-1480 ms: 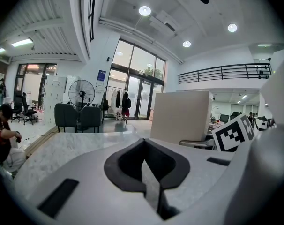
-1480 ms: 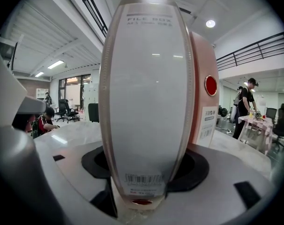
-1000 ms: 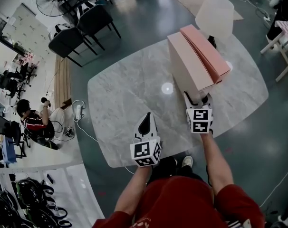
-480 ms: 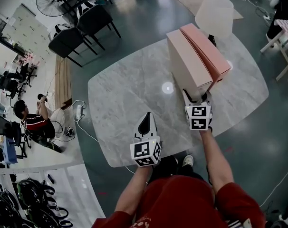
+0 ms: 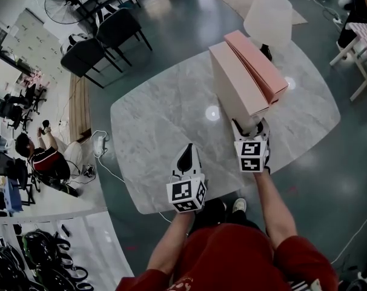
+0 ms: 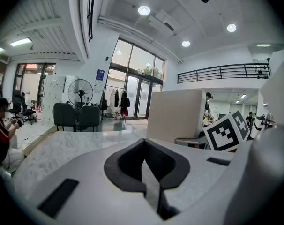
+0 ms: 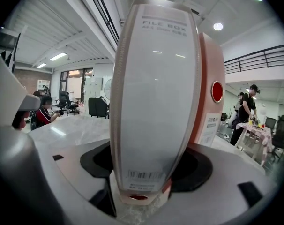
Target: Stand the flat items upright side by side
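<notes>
The right tongs (image 5: 250, 125) have just been opening; their jaws stand apart on either side of the file box (image 7: 153, 93). It stands upright on the bench (image 5: 153, 126), against a pink box (image 5: 257, 60). The left tongs (image 5: 185, 154) hover closed and empty.

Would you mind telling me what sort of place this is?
Probably an open-plan office or workshop hall: a marble-topped table bearing file boxes, dark chairs and a pedestal fan nearby, and a mezzanine railing above tall glass doors.
</notes>
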`<state>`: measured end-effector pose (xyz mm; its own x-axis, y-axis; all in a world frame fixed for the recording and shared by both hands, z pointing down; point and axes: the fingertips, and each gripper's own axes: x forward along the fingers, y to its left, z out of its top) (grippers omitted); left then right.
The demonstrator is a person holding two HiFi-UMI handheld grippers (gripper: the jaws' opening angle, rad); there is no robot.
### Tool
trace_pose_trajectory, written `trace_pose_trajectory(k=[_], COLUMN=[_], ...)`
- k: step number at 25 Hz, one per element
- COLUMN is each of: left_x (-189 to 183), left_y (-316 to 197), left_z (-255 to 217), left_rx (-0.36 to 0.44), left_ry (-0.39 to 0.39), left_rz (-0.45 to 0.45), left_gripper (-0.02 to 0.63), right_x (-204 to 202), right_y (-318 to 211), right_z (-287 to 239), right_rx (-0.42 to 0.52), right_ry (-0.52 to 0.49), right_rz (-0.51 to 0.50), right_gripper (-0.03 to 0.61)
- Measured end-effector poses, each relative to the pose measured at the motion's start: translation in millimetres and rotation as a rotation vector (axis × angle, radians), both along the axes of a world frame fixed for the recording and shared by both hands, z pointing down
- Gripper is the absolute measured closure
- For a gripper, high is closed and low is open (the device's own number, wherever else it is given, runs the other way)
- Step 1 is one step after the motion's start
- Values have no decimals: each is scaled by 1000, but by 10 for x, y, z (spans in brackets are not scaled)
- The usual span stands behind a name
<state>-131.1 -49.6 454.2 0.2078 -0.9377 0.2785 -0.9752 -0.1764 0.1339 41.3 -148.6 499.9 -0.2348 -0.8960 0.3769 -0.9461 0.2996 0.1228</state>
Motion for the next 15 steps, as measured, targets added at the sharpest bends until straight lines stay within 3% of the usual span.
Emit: trace_pose_trajectory(k=[15], left_x=[-131], left_y=[106], left_z=[2], left_rx=[-3], left_ry=[-3], left_rz=[-33], left_gripper=[611], right_x=[-110], right_y=[-182], right_z=[-11], right_rx=[2], right_ry=[-17], right_rz=[-6], right_gripper=[268])
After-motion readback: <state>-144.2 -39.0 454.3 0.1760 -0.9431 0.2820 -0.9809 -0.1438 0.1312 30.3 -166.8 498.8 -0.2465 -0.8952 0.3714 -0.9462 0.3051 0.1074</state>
